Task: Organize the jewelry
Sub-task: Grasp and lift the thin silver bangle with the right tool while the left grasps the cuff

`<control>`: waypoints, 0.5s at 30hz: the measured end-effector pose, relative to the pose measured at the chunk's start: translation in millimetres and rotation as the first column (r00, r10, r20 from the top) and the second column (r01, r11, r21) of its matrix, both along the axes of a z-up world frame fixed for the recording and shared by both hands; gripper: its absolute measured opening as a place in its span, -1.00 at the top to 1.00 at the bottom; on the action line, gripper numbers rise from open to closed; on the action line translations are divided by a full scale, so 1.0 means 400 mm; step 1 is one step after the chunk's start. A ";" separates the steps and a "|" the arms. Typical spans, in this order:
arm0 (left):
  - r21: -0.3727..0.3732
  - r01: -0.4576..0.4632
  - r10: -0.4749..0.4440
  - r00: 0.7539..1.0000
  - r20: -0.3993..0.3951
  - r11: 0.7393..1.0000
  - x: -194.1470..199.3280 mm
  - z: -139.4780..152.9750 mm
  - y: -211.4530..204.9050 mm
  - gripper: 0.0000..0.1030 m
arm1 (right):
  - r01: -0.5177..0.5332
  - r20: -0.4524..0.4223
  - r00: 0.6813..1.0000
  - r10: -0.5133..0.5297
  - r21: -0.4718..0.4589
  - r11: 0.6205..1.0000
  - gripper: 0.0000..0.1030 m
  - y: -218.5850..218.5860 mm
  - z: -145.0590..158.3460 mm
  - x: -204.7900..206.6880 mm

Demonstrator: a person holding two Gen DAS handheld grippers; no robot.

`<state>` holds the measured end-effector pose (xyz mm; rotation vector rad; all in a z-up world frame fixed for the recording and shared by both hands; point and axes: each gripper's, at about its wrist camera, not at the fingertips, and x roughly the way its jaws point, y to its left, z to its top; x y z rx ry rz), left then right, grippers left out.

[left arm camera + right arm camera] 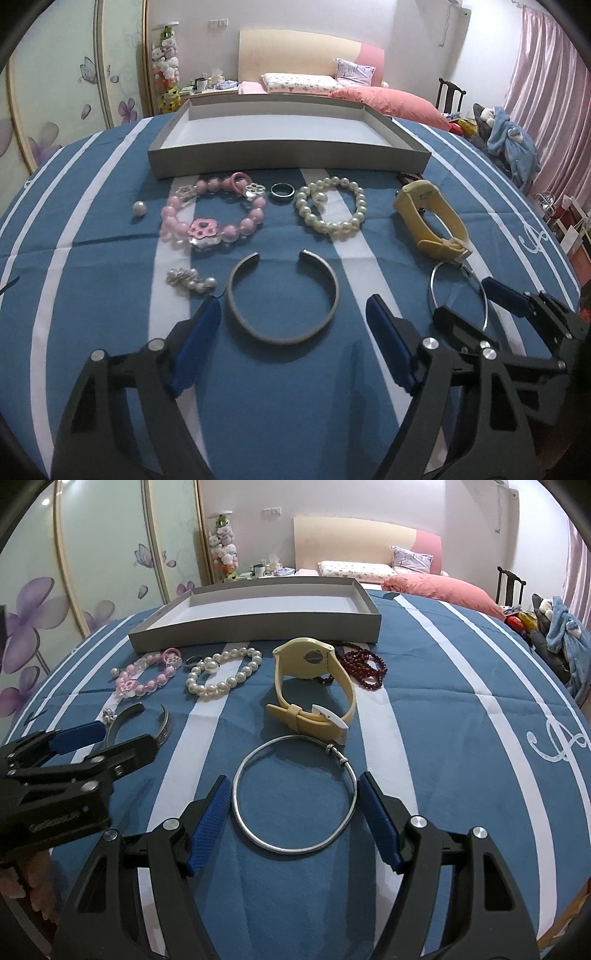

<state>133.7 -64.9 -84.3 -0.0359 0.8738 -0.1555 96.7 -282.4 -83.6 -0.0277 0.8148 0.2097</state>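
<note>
Jewelry lies on a blue striped cloth in front of an empty grey tray (288, 157) (258, 629). My left gripper (293, 308) is open, its fingers either side of a grey open cuff bangle (282, 295) (164, 723). My right gripper (293, 788) is open around a thin silver hoop bangle (295, 794) (458, 291), not touching it. Beyond lie a yellow watch (314, 686) (432, 214), a white pearl bracelet (330, 208) (221, 672), a pink bead bracelet (214, 216) (146, 675), a dark ring (282, 191), dark red beads (364, 668), a loose pearl (139, 208) and a pearl brooch (190, 280).
The cloth-covered surface (461, 738) curves off to either side. A bed with pink bedding (388, 101), a dark chair (448, 94) and pink curtains (546, 92) stand behind. Floral sliding doors (92, 554) are at the left.
</note>
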 end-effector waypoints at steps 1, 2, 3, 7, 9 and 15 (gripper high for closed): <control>0.001 -0.002 0.002 1.000 -0.004 1.000 0.004 -0.001 -0.003 -0.50 | -0.001 0.001 1.000 0.001 0.000 1.000 -0.36 -0.002 0.000 -0.001; 0.004 -0.004 0.004 1.000 -0.007 1.000 0.009 -0.002 -0.006 -0.48 | -0.002 0.002 1.000 0.002 0.000 1.000 -0.36 -0.004 -0.001 -0.003; 0.007 -0.009 0.009 1.000 -0.010 1.000 0.014 -0.004 -0.008 -0.47 | -0.002 0.003 1.000 0.002 -0.001 1.000 -0.36 -0.005 -0.001 -0.004; 0.012 -0.030 0.030 1.000 -0.010 0.999 0.024 -0.003 -0.003 -0.38 | 0.001 0.006 1.000 -0.001 0.001 1.000 -0.36 -0.013 -0.002 -0.007; 0.014 -0.037 0.037 0.999 -0.009 0.999 0.030 -0.003 -0.003 -0.32 | 0.002 0.007 1.000 -0.002 0.000 1.000 -0.36 -0.013 -0.002 -0.007; 0.013 -0.040 0.040 0.999 -0.005 0.999 0.035 -0.003 -0.001 -0.27 | -0.005 0.009 1.000 0.005 0.000 1.000 -0.36 -0.007 -0.003 -0.007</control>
